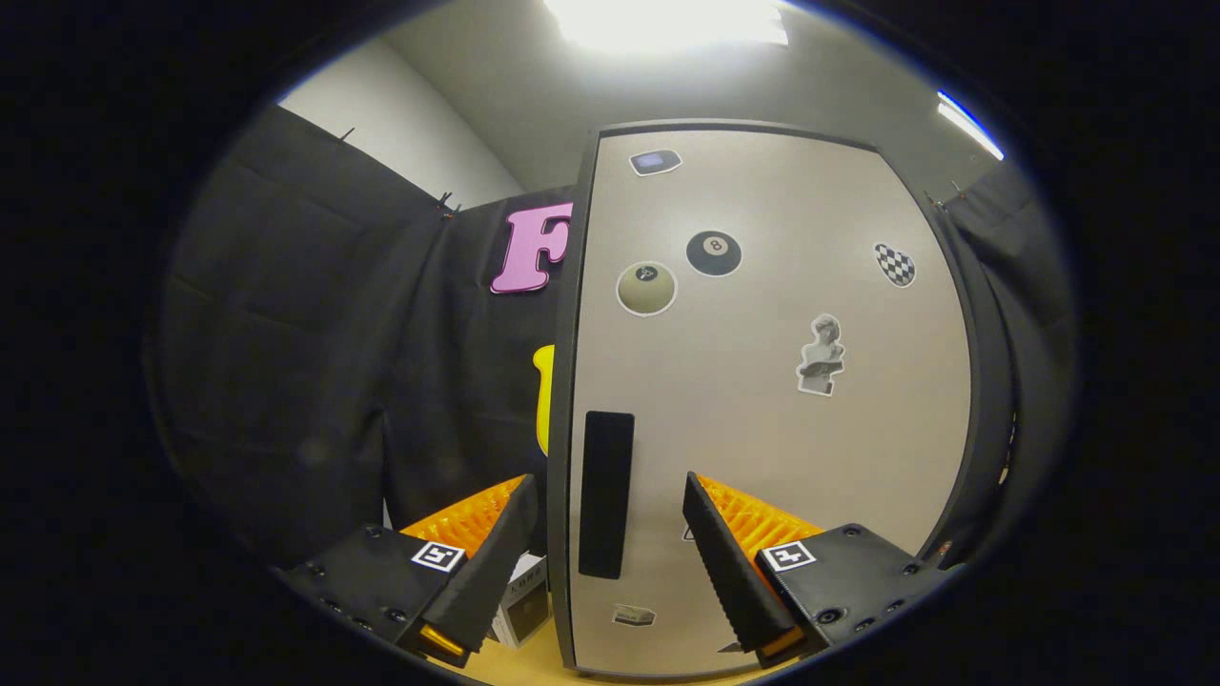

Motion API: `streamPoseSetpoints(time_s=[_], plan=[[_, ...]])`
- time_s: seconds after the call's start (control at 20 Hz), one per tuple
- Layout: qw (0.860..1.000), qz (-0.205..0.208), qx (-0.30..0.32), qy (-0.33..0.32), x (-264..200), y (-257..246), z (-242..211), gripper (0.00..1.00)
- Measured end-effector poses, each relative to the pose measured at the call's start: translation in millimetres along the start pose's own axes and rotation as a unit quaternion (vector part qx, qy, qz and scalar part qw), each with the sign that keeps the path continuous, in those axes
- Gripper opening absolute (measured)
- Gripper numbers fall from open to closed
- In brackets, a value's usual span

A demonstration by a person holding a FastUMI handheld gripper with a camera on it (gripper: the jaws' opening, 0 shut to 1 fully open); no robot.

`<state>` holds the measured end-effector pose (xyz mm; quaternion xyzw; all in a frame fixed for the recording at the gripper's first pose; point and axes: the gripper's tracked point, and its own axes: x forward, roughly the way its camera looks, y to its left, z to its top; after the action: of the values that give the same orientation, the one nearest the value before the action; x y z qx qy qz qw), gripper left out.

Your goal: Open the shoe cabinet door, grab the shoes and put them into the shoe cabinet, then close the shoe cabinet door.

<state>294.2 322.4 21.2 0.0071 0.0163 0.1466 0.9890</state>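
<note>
Beige and sticker-dotted, the shoe cabinet door stands shut just ahead of the gripper, whose fingers are spread apart and hold nothing, straddling the door's left edge and its dark vertical handle near the lower left.

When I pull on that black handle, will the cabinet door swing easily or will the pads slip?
The door looks like a flat rigid panel, so it should swing as one piece, not flex. The handle looks smooth and flush or recessed, so slipping seems possible. The open gripper straddles the handle and the door's edge, so hooking that edge may work better.
</note>
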Motion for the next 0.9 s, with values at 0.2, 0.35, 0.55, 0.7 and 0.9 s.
streamPoseSetpoints(time_s=[0.2, 0.35, 0.55, 0.7, 0.9], plan=[[1.0, -0.005, -0.003, 0.019, 20.1, 5.4, -11.4, 0.96], [0.999, -0.012, -0.012, 0.031, 29.5, 6.8, -21.3, 0.82], [0.999, -0.031, -0.012, 0.042, 37.7, -0.6, -28.0, 0.63], [0.998, -0.035, 0.012, 0.05, 40.0, 0.9, -30.4, 0.43], [0.998, -0.039, 0.007, 0.052, 40.6, 1.6, -28.5, 0.26]])
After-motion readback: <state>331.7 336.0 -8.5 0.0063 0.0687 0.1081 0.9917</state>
